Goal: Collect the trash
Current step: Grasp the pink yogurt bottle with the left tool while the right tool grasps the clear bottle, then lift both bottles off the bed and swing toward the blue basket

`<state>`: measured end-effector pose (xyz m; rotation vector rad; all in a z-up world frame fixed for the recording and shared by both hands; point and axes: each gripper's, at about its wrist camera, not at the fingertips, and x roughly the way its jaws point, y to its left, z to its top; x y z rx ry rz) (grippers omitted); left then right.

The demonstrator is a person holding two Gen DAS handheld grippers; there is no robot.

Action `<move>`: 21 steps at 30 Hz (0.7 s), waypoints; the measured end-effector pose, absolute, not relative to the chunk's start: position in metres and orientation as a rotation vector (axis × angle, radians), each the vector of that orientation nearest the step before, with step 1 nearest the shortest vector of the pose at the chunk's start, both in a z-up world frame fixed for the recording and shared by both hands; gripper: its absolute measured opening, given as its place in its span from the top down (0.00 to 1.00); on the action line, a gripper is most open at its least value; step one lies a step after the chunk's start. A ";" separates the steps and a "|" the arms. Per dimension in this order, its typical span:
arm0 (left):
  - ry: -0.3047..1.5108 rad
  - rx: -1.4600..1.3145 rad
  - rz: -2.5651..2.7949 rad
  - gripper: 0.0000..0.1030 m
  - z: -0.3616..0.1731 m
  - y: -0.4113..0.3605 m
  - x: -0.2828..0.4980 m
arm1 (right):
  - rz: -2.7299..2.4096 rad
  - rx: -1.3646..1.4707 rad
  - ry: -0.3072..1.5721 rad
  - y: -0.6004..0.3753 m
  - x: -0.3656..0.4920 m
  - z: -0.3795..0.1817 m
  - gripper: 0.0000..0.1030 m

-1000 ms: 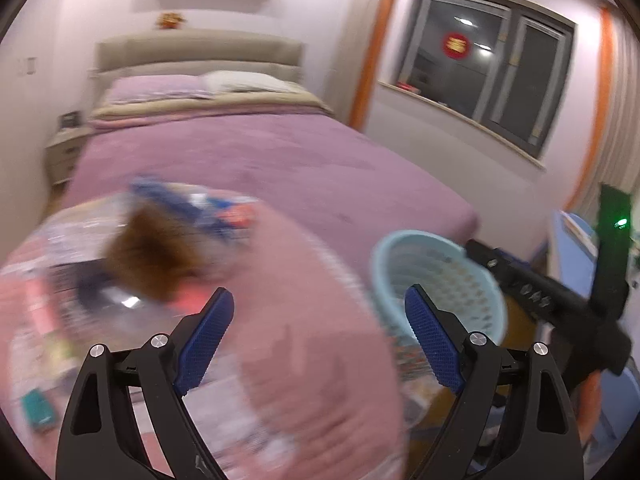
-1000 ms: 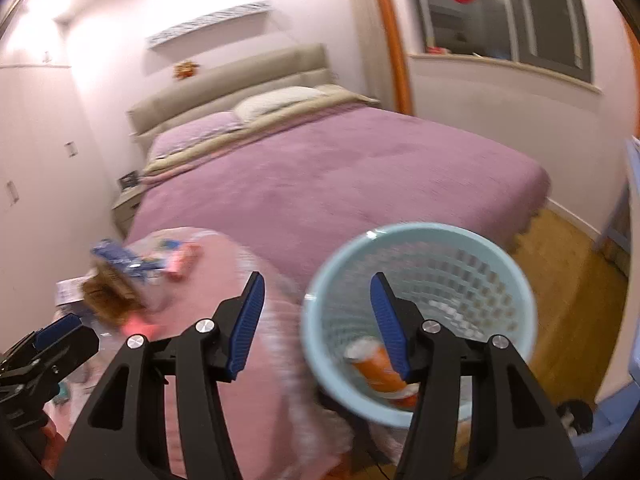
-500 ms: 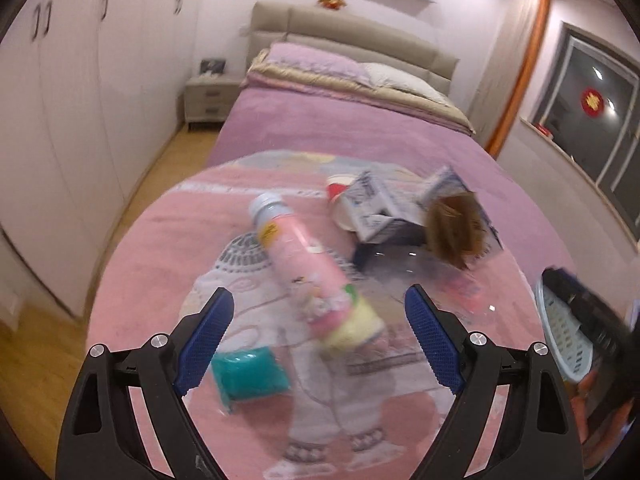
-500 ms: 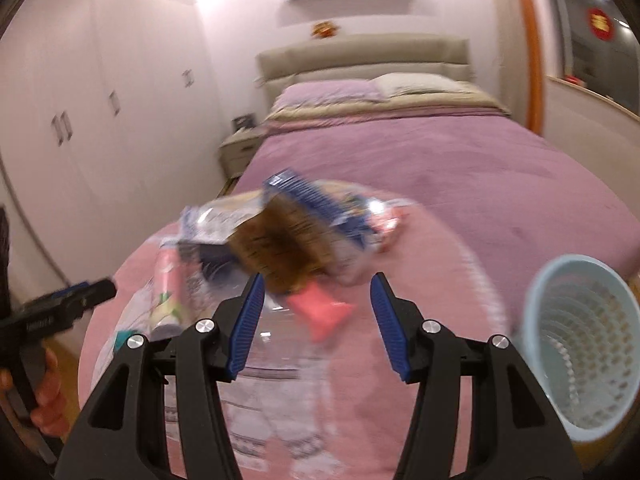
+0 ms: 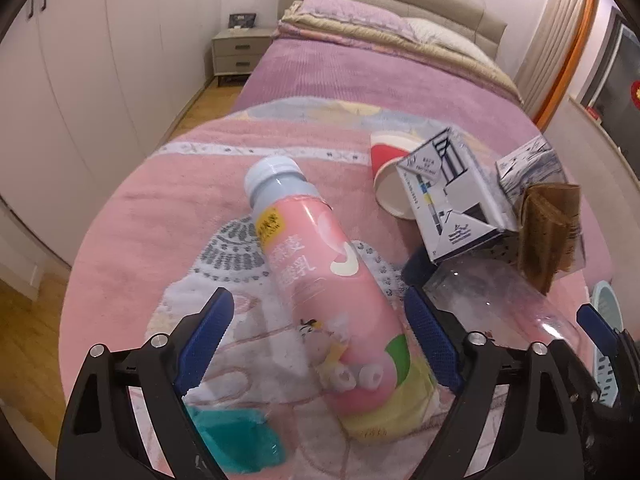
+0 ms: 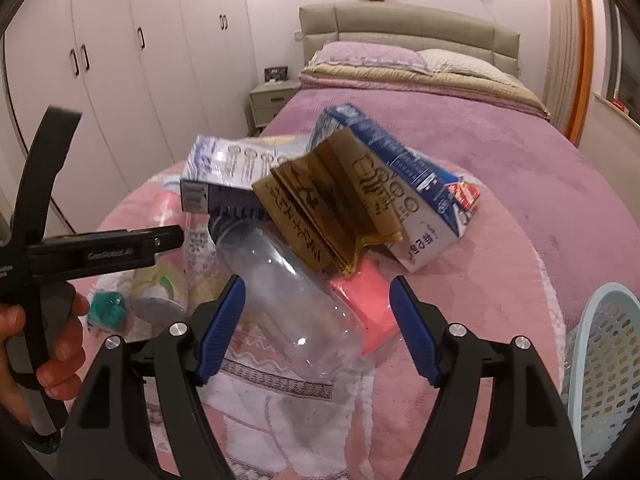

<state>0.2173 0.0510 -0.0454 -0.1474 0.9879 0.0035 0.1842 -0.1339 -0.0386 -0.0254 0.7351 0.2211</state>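
Trash lies on a pink blanket [image 5: 168,208] at the foot of the bed. My left gripper [image 5: 316,332] is open, its jaws on either side of a pink yogurt bottle [image 5: 320,276] lying on its side. My right gripper [image 6: 318,316] is open, just above a clear plastic bottle [image 6: 288,292] with jaws either side. A brown paper bag [image 6: 324,208], a pink block [image 6: 370,304], a blue-white milk carton [image 6: 412,192] and a white box [image 6: 236,168] lie behind it. A light-blue basket [image 6: 600,364] stands at the right.
A red-white paper cup [image 5: 390,176], a white carton [image 5: 452,200] and a teal wrapper [image 5: 236,440] lie near the yogurt bottle. The purple bed [image 6: 500,128] stretches behind. White wardrobes [image 6: 120,80] line the left wall, with a nightstand [image 5: 236,52] beyond.
Both grippers swung from the basket back to the trash pile and came in closer. The left now straddles the yogurt bottle; the right is over the clear bottle.
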 end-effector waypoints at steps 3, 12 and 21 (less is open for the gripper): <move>1.011 -0.134 0.006 0.30 -0.052 0.049 0.220 | 0.245 -0.032 0.762 -0.129 0.190 -0.047 0.31; 0.990 -0.122 -0.012 0.50 -0.047 0.053 0.191 | 0.265 -0.062 0.790 -0.117 0.177 -0.050 0.47; 0.941 -0.115 -0.077 0.52 -0.031 0.046 0.116 | 0.252 -0.041 0.801 -0.116 0.127 -0.050 0.52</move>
